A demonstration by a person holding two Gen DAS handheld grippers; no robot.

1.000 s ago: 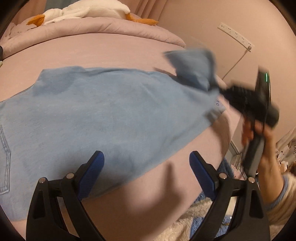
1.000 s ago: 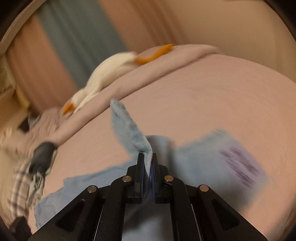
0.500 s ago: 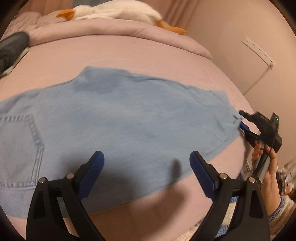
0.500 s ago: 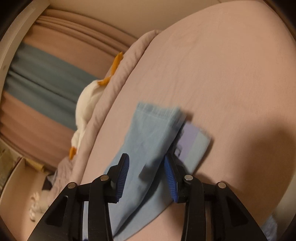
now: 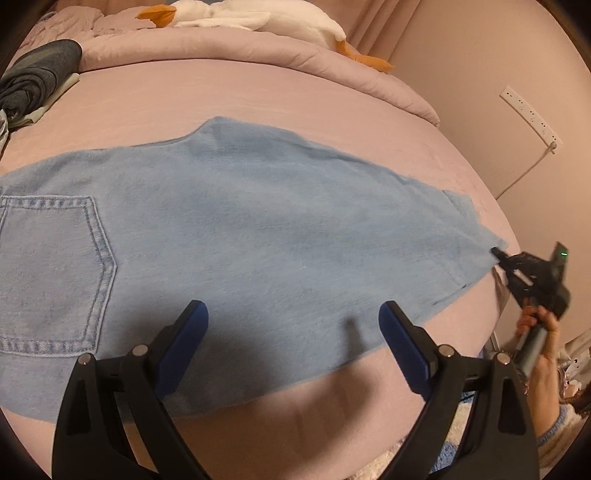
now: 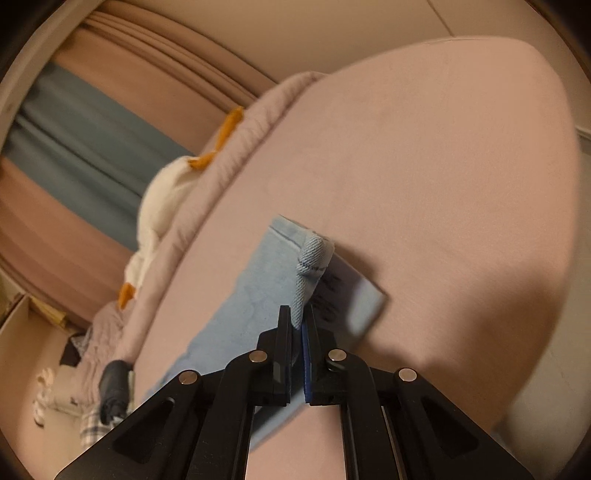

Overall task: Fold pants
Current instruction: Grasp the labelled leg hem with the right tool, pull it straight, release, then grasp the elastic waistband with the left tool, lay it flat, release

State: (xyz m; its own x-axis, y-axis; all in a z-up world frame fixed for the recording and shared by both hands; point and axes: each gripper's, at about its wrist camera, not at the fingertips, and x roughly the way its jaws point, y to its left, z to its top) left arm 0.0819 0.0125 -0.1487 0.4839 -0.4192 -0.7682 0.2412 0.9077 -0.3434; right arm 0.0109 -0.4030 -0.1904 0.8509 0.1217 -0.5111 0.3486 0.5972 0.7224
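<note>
Bed with a smooth pink fitted sheet (image 5: pixel 258 96) carries everything. Light blue denim pants (image 5: pixel 258 229) lie flat across its middle, back pocket up at the left end, hem end near the right edge of the bed. A rumpled pink duvet (image 5: pixel 229 48) is bunched along the far side, with a white plush goose with orange beak and feet (image 5: pixel 258 16) on top. A dark grey folded garment (image 5: pixel 37 74) sits at the far left corner.

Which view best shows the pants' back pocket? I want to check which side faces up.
The left wrist view: the stitched back pocket lies face-up at the left of the spread pants. The right wrist view shows only the hem corner pinched by the right gripper; no pocket.
</note>
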